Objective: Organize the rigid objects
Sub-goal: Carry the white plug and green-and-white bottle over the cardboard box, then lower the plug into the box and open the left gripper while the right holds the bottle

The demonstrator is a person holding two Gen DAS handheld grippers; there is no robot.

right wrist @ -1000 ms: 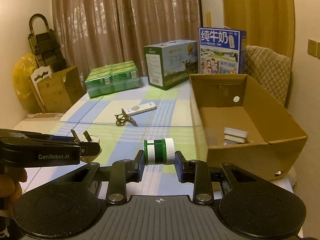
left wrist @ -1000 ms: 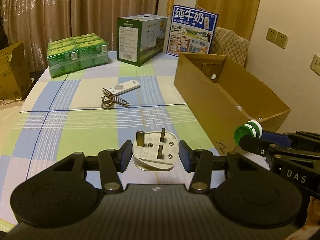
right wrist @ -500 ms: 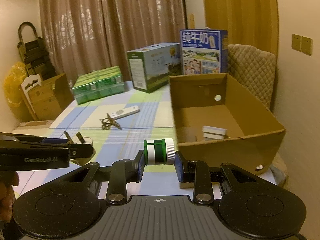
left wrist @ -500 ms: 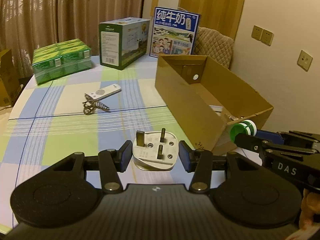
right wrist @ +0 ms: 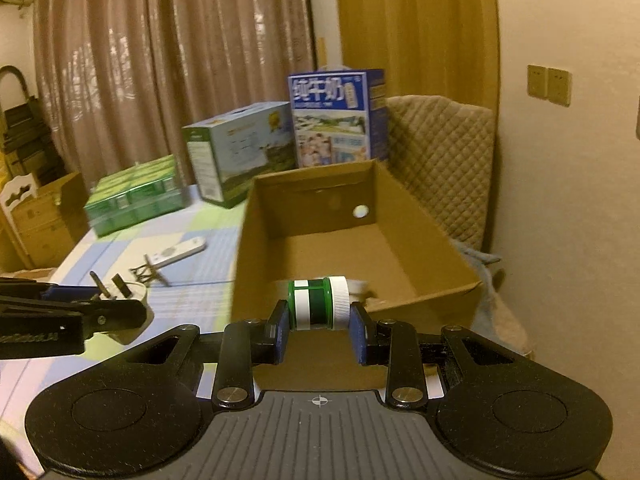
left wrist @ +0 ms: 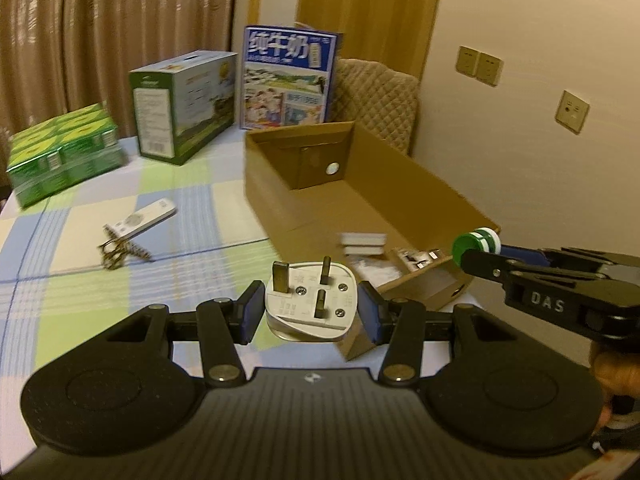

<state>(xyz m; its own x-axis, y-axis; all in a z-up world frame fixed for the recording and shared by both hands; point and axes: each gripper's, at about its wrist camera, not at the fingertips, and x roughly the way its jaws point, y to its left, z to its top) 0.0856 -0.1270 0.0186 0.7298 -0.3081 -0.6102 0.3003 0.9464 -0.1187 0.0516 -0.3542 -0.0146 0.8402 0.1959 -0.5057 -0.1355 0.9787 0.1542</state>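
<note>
My left gripper is shut on a white three-pin plug, pins pointing up, held above the table near the front corner of the open cardboard box. My right gripper is shut on a small green bottle with a white cap, lying sideways between the pads, over the box's near wall. The bottle and right gripper also show at the right of the left wrist view. The plug shows at the left of the right wrist view. White items lie inside the box.
A white remote and a brown metal clip lie on the checked tablecloth. Green drink packs, a green-white carton and a blue milk box stand at the back. A quilted chair is behind the box.
Both grippers have moved right toward the cardboard box, still holding the plug and the bottle. The box now looms larger and its inside shows.
</note>
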